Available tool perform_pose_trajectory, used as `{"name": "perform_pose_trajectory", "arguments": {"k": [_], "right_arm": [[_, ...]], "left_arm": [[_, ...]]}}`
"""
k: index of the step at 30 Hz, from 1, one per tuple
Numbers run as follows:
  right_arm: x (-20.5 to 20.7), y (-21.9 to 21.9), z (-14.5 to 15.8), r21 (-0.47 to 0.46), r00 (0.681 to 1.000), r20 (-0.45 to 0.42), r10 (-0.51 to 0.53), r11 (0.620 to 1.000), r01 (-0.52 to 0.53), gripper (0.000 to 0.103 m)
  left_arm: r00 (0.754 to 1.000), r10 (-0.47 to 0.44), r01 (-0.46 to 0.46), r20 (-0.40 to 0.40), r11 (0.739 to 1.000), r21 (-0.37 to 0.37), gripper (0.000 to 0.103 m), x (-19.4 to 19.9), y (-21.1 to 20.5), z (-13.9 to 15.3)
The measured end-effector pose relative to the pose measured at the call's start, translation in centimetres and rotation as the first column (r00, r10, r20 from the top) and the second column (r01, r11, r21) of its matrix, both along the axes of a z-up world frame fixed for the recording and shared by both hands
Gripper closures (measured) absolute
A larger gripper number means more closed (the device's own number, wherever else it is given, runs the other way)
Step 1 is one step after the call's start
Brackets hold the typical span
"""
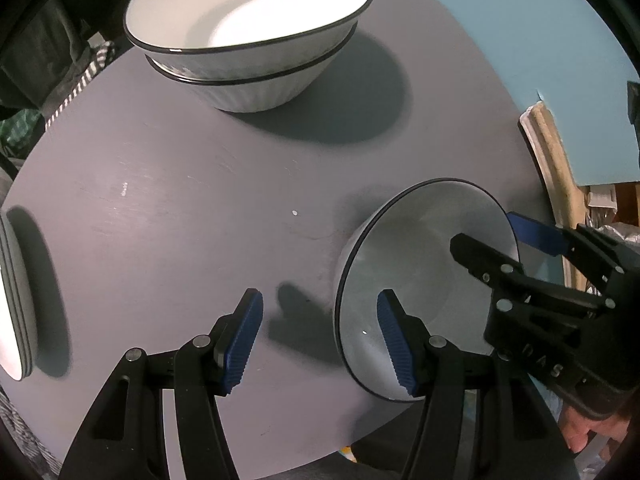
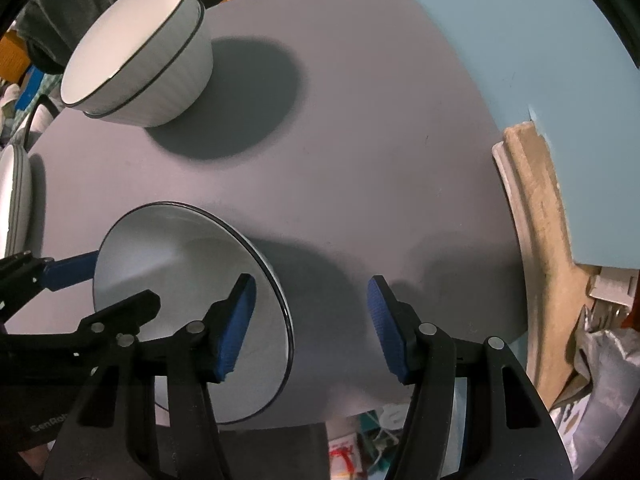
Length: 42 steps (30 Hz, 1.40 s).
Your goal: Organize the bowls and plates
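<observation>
Left gripper (image 1: 320,336): jaws spread wide, holding nothing; its right-side finger sits in front of the loose bowl (image 1: 424,280), the other over bare table (image 1: 180,200). Judged: staged beside the bowl, not engaged.

Right gripper (image 2: 312,328): in its own view both blue pads are apart with only table between them, so released. In the left view one finger lies inside the bowl and one outside, past the far rim; jaws straddle the wall, contact cannot be told. Judged: rim pinch being set up.

Loose bowl: near table edge, tilted, mouth turned toward the left gripper. Tilt likely from the finger against the wall; not confirmed.

Stacked bowls (image 1: 248,36): two nested, across the table from the loose bowl, well apart. Probable destination.

Plates (image 1: 12,300): stacked, at the edge far from the loose bowl, left of the left gripper.
</observation>
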State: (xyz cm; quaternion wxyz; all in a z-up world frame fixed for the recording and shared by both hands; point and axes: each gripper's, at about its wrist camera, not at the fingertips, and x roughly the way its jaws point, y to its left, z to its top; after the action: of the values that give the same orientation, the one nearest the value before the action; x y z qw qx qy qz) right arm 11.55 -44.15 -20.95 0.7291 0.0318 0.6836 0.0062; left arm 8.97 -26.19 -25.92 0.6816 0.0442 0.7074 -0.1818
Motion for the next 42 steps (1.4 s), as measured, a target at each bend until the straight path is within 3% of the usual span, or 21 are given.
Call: {"name": "perform_pose_trajectory", "arguments": {"k": [12,24,32,42], "right_arm": [[0.2,-0.3,-1.0,0.025,0.999,-0.029,0.016,1.0,-0.015,0.068],[0.5,-0.6,-1.1,0.061,0.998,-0.033,0.048,0.997,-0.046,0.09],[0.4,0.7,-1.9,0.059,0.997,-0.041,0.07,0.996,-0.067,0.094],[1.3,1.1,-1.9,0.047,0.995,-0.058,0.086,0.995,-0.083,0.094]], "left_arm": [[0.999,0.024,-0.024,-0.027,1.0,-0.004,0.043,-0.1,0.0,-1.1],[0.996,0.045,-0.048,-0.083,0.998,-0.04,0.084,0.9,1.7,-2.7],[0.995,0.042,-0.048,-0.091,0.997,-0.062,0.094,1.1,2.9,-2.9],[0.994,0.036,-0.044,-0.103,0.996,-0.074,0.095,1.2,2.8,-2.4]]}}
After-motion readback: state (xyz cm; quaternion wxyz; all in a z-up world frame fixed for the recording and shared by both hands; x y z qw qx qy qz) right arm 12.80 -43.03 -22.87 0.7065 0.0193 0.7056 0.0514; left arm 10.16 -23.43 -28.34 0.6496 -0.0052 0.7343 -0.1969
